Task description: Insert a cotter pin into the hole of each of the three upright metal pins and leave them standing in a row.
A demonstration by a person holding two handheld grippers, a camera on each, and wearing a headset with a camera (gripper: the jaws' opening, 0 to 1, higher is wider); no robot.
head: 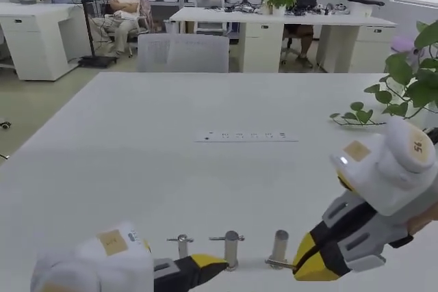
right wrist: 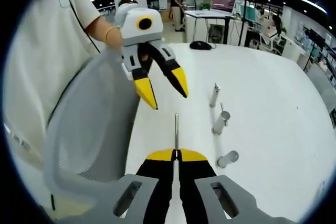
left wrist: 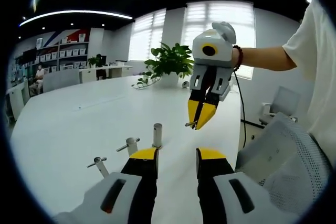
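Steel pins, three plain round posts, stand upright in a row on a smooth white table (head: pixel 205 100), close to its near edge.
- left pin (head: pixel 181 245): thin cross rod through the top, sticks out both sides
- middle pin (head: pixel 231 247): same, rod through the top
- right pin (head: pixel 280 245): bare cylinder with a flat top and no rod through it

Right gripper (head: pixel 301 268): white shell, black fingers with yellow tips. Jaws are pressed together on a cotter pin (right wrist: pixel 176 129), a thin straight grey wire that pokes forward past the tips. In the left gripper view it hangs above the table just beside the right pin, with a short stub of wire showing at the tips. Both gripper views show the wire apart from that pin. In the head view the wire end sits low by the pin's base, and I cannot tell depth there.

Left gripper (head: pixel 209 262): same build, jaws apart with a clear gap and nothing between them. It sits low by the middle pin; the head view does not show whether they touch.

Room: pins are evenly spaced with gaps between them. The table beyond the row is broad and bare out to a pale strip (head: pixel 246 137) lying flat mid-table. A leafy plant (head: pixel 410 80) sits at the right edge, well apart from the pins. A grey mesh chair (right wrist: pixel 89 129) sits just off the near edge, by the person's white sleeve.
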